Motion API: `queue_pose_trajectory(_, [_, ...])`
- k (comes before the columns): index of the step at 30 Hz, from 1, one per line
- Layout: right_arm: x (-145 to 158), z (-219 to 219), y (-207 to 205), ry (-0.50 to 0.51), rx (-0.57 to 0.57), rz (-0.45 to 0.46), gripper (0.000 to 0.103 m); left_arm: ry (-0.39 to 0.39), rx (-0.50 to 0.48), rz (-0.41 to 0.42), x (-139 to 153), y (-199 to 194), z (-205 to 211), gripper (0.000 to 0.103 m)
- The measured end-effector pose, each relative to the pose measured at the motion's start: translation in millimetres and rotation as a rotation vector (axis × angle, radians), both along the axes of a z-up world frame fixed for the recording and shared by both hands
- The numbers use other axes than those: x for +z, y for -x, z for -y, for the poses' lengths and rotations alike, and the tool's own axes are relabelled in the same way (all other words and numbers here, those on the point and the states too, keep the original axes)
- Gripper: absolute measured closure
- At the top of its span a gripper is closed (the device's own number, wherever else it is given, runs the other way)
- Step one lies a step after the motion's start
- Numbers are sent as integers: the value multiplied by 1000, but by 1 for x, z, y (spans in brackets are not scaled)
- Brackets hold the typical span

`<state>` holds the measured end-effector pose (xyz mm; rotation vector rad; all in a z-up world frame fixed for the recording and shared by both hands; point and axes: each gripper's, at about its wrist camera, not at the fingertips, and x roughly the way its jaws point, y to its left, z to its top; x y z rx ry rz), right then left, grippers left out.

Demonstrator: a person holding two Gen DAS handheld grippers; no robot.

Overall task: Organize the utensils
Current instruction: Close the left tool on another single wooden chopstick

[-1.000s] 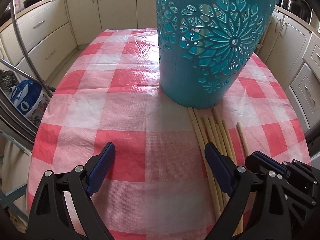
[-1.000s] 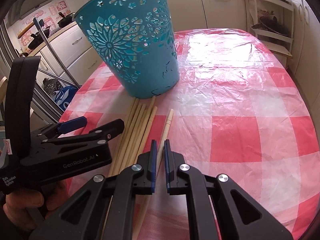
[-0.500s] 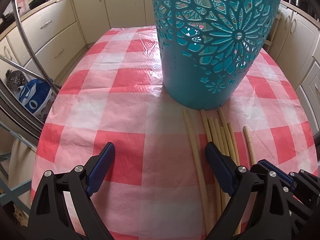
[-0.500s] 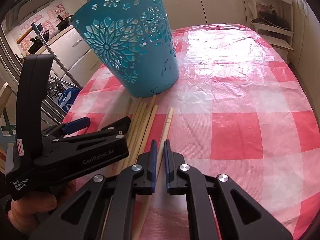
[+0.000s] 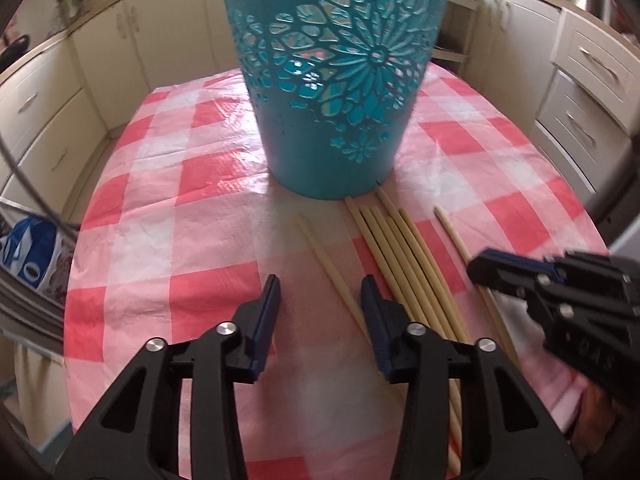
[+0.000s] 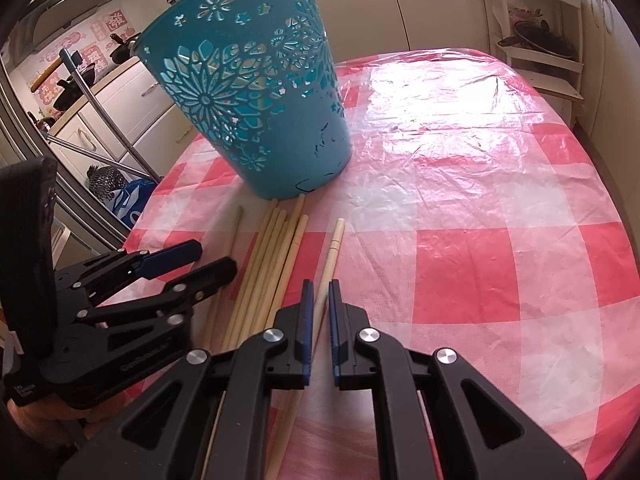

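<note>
Several wooden chopsticks [image 5: 404, 256] lie on the red-and-white checked tablecloth [image 5: 200, 208] in front of a teal cut-out basket [image 5: 340, 80]. One chopstick [image 5: 328, 264] lies apart on the left, between my left gripper's [image 5: 318, 292] open jaws. Another single chopstick [image 6: 330, 252] lies on the right. My right gripper [image 6: 318, 292] straddles it with its jaws nearly closed, a narrow gap showing. The basket [image 6: 248, 88] stands upright just beyond the chopstick tips. The bundle also shows in the right wrist view [image 6: 268, 264].
Cream kitchen cabinets [image 5: 580, 80] surround the table. A white shelf rack [image 6: 536, 40] stands at the back right. A blue-and-white bag [image 5: 28, 248] sits on the floor at left. The far half of the tablecloth [image 6: 460, 128] is glossy.
My left gripper has moved right and forward and its jaws have narrowed around the separated left chopstick. That chopstick has slid away from the bundle. My right gripper has barely moved.
</note>
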<state>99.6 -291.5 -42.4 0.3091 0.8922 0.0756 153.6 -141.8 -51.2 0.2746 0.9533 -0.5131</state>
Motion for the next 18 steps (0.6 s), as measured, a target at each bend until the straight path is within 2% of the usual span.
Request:
queue_pose_trajectory(3, [0,0,0,5,-6,1,95,-15,-57,-36,3,-2,-5,70])
queue_pose_trajectory(5, [1,0,0,7,-12,2,95,-14,-62,-57,4,-3,-7,70])
queue_pose_trajectory(12, [2,3,-5,5,-40,0,95,8,98,-67,3,-23,-5,65])
queue_pose_trajectory(16, [1,5,-6,1,-41,-4,95,5,109,-50,2,-28,2,65])
queue_pose_trajectory(17, [1,5,-7,-1,-41,-4,95,9,80,-45,2,-27,5,71])
queue_pose_trajectory(18, [1,5,-7,-4,-40,-5,95,15,36,-41,2,-25,9,83])
